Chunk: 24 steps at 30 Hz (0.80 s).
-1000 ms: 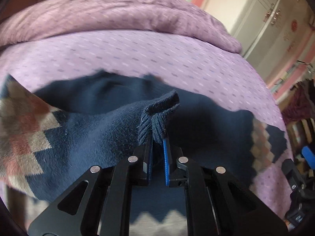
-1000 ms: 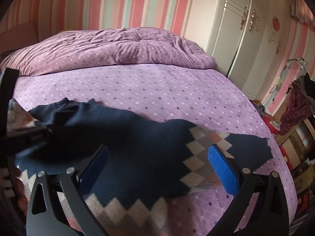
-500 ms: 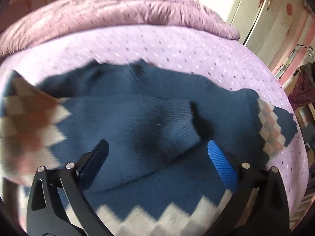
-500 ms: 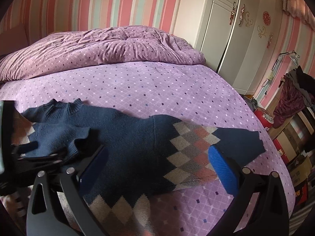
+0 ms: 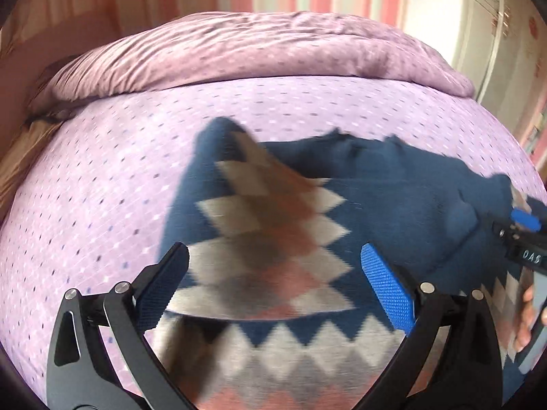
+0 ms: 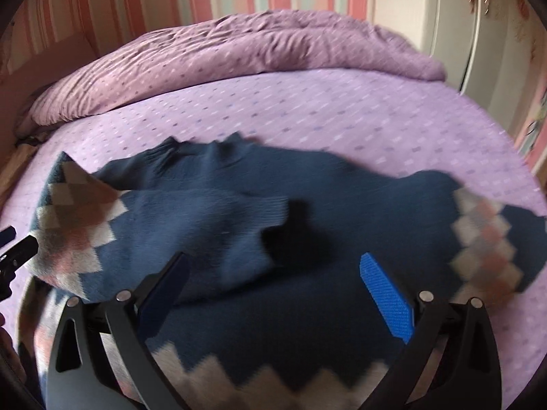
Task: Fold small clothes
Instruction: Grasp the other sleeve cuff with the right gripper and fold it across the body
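Note:
A navy sweater (image 5: 393,177) (image 6: 359,205) with pink, grey and white diamonds lies flat on the purple bed sheet (image 5: 102,188). Its left sleeve (image 6: 212,215) is folded across the body, the cuff ending near the middle. The right sleeve (image 6: 485,239) stretches out to the right. My left gripper (image 5: 273,256) hovers open above the diamond patch at the sweater's left shoulder, holding nothing. My right gripper (image 6: 273,263) is open above the body just below the folded cuff, also holding nothing. In the left wrist view, the right gripper's tip (image 5: 523,235) shows at the right edge.
A rumpled purple duvet (image 5: 256,48) (image 6: 239,51) is piled along the back of the bed. A white wardrobe (image 6: 495,34) stands to the right against a striped wall. Fingers of a hand (image 5: 526,317) show at the right edge. Bare sheet lies left of and behind the sweater.
My left gripper let go of the sleeve cuff, opened wide and swung left over the diamond patch. The sleeve now lies across the body. My right gripper dropped closer to the sweater.

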Each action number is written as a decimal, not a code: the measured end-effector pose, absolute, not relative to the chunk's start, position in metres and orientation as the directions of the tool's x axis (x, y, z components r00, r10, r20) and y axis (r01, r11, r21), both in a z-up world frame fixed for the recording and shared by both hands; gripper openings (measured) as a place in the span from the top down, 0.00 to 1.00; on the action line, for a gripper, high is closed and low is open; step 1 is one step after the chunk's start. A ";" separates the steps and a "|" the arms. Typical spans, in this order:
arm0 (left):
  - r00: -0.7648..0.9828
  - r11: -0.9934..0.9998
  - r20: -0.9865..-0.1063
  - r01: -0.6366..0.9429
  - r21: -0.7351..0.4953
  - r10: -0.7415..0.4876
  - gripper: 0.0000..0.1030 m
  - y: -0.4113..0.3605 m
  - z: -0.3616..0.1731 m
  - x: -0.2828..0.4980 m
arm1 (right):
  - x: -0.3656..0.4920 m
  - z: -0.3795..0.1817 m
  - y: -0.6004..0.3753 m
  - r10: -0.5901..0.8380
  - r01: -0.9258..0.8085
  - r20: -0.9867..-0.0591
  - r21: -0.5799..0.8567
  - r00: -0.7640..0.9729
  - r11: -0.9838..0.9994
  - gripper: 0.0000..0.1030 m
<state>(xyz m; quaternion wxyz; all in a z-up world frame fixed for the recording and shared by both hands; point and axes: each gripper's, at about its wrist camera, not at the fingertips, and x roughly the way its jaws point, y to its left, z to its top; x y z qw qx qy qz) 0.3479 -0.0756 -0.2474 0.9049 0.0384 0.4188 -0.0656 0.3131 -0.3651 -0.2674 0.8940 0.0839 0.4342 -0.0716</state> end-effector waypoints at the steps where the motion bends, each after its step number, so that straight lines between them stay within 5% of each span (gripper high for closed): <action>1: 0.641 0.990 -0.763 0.139 0.008 -0.084 0.03 -0.068 -0.247 0.350 | 0.317 -0.273 -0.362 -0.048 0.201 -0.798 0.092 0.601 0.975 0.13; 7: 0.650 0.993 -0.758 0.115 0.037 -0.047 0.03 -0.055 -0.250 0.351 | 0.334 -0.301 -0.359 0.013 0.200 -0.849 0.139 0.527 0.970 0.56; 10: 0.655 0.993 -0.754 0.113 0.046 -0.040 0.03 -0.053 -0.249 0.351 | 0.336 -0.305 -0.354 -0.035 0.202 -0.850 0.085 0.526 0.976 0.91; 18: 0.655 0.995 -0.755 0.096 0.034 -0.037 0.03 -0.051 -0.247 0.352 | 0.321 -0.271 -0.353 -0.080 0.147 -0.764 0.019 0.640 0.989 0.93; 21: 0.658 0.994 -0.752 0.105 0.039 -0.040 0.03 -0.056 -0.245 0.350 | 0.306 -0.242 -0.369 -0.230 0.208 -0.691 -0.118 0.685 0.971 0.93; 24: 0.664 0.992 -0.747 0.118 0.047 -0.044 0.03 -0.063 -0.244 0.347 | 0.304 -0.245 -0.408 -0.247 0.253 -0.740 -0.107 0.626 0.962 0.93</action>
